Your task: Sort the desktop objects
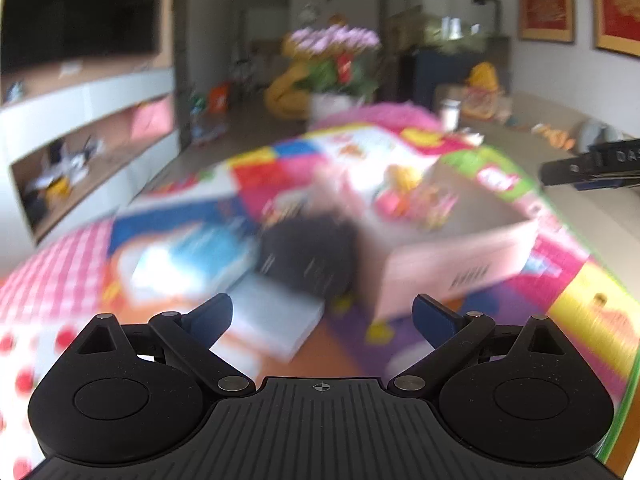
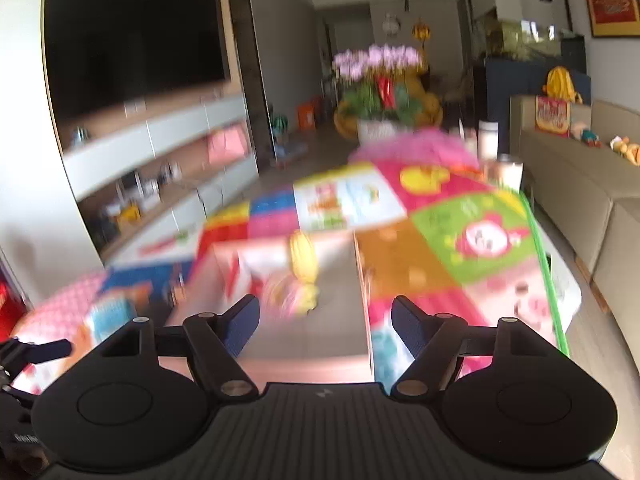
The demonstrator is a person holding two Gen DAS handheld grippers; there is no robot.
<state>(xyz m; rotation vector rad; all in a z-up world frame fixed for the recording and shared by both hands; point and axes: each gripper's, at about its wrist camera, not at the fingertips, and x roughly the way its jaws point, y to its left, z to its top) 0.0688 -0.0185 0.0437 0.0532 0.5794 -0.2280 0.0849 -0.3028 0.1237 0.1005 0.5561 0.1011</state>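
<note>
Both views are blurred. A pinkish cardboard box [image 1: 452,264] stands open on a colourful patchwork mat [image 1: 568,256]. Small yellow and pink toys [image 1: 404,192] lie inside it. Left of the box sit a black object [image 1: 308,256], a pale grey flat box [image 1: 276,320] and a blue-and-white packet [image 1: 188,256]. My left gripper [image 1: 322,320] is open above the grey box, holding nothing. In the right wrist view my right gripper [image 2: 325,320] is open over the cardboard box [image 2: 312,370], empty, with a yellow toy [image 2: 304,256] beyond it.
A flower pot [image 2: 376,128] and white cups [image 2: 488,138] stand at the table's far end. A TV wall with shelves [image 2: 160,152] runs along the left, a sofa [image 2: 592,184] along the right. The other gripper shows at the right edge [image 1: 592,164] and the left edge [image 2: 36,350].
</note>
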